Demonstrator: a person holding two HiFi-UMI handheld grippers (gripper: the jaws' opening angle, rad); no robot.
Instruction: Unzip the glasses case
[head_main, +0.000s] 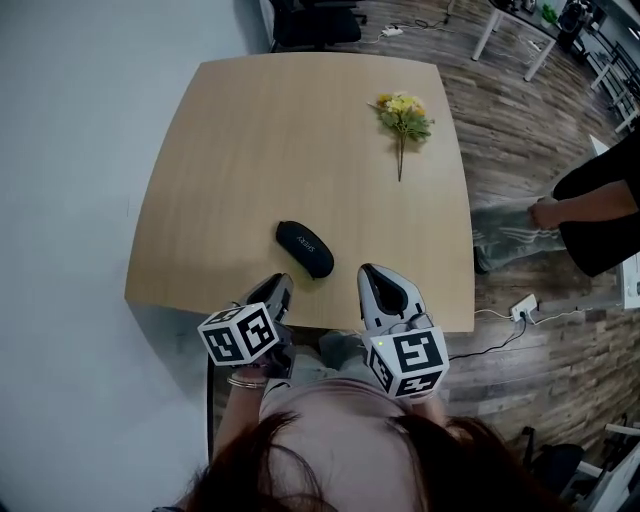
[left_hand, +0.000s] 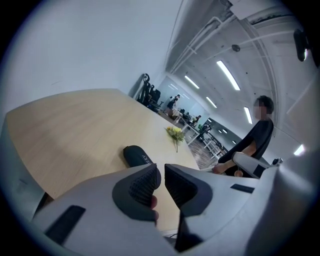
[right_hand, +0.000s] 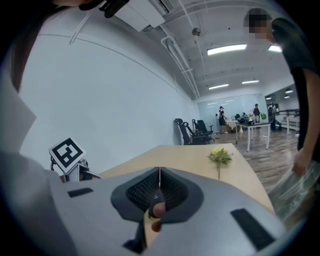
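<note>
Black glasses case (head_main: 305, 249) lying flat on the desk (head_main: 280, 140) near its front edge; long axis diagonal in the head view, far-left end to near-right end; left tongs (left_hand: 161, 169) narrowly parted, nothing between; right tongs (right_hand: 159, 172) closed together, empty; both clear of the case.

Black glasses case (head_main: 304, 248), pale wood-grain table (head_main: 300, 120), yellow-green flowers (head_main: 403, 110), grey left gripper (head_main: 278, 287) and right gripper (head_main: 372, 272), black-and-white square-patterned marker cubes (head_main: 240, 333).

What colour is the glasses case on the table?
Black, with small pale lettering; the glasses case shows best in the head view.
</note>
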